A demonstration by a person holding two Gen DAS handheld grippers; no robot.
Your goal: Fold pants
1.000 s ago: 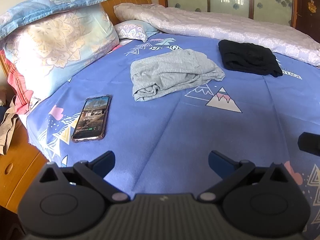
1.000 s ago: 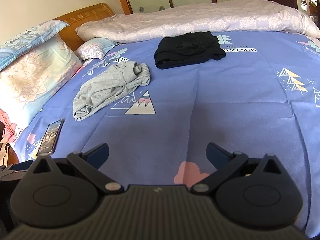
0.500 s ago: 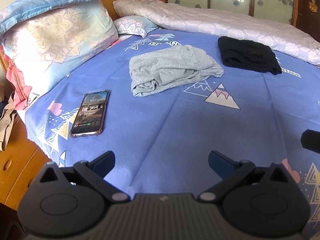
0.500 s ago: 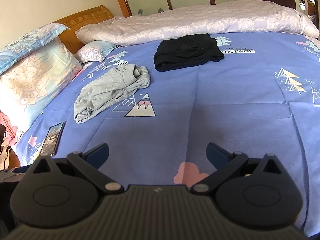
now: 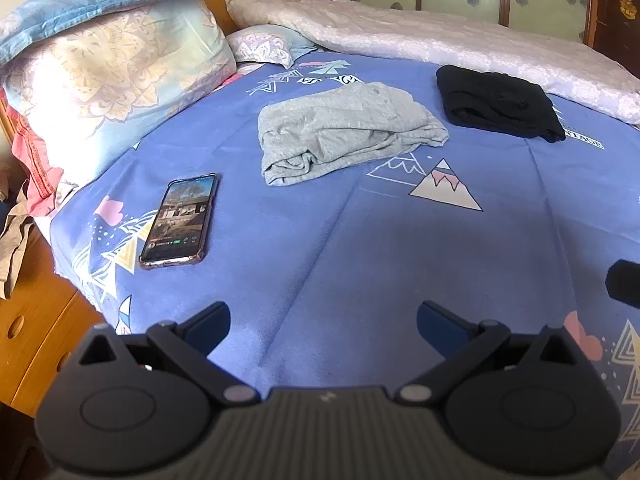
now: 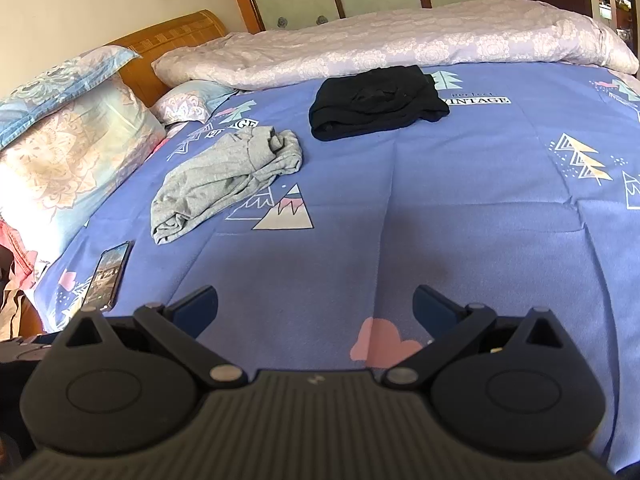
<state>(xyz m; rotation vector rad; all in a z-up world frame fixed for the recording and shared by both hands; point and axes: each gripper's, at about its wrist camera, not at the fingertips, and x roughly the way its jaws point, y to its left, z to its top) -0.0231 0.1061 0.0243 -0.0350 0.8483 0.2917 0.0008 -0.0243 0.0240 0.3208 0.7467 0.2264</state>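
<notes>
Grey pants (image 5: 344, 130) lie loosely folded on the blue bedsheet (image 5: 360, 240), far ahead of both grippers; they also show in the right wrist view (image 6: 224, 178). Folded black pants (image 5: 500, 102) lie further back to the right, and show in the right wrist view (image 6: 376, 100). My left gripper (image 5: 323, 318) is open and empty, low over the sheet near the bed's front edge. My right gripper (image 6: 316, 306) is open and empty, also over bare sheet. The right gripper's edge shows at the far right of the left wrist view (image 5: 624, 284).
A phone (image 5: 180, 220) lies on the sheet at the left, near the bed edge. Stacked pillows (image 5: 108, 80) sit at the left by the wooden headboard. A rolled pale quilt (image 6: 400, 44) runs along the far side. A wooden cabinet (image 5: 32, 328) stands left of the bed.
Both grippers have tilted down and moved slightly forward over the bed, so the pants sit a little lower in view. Both stay open and empty.
</notes>
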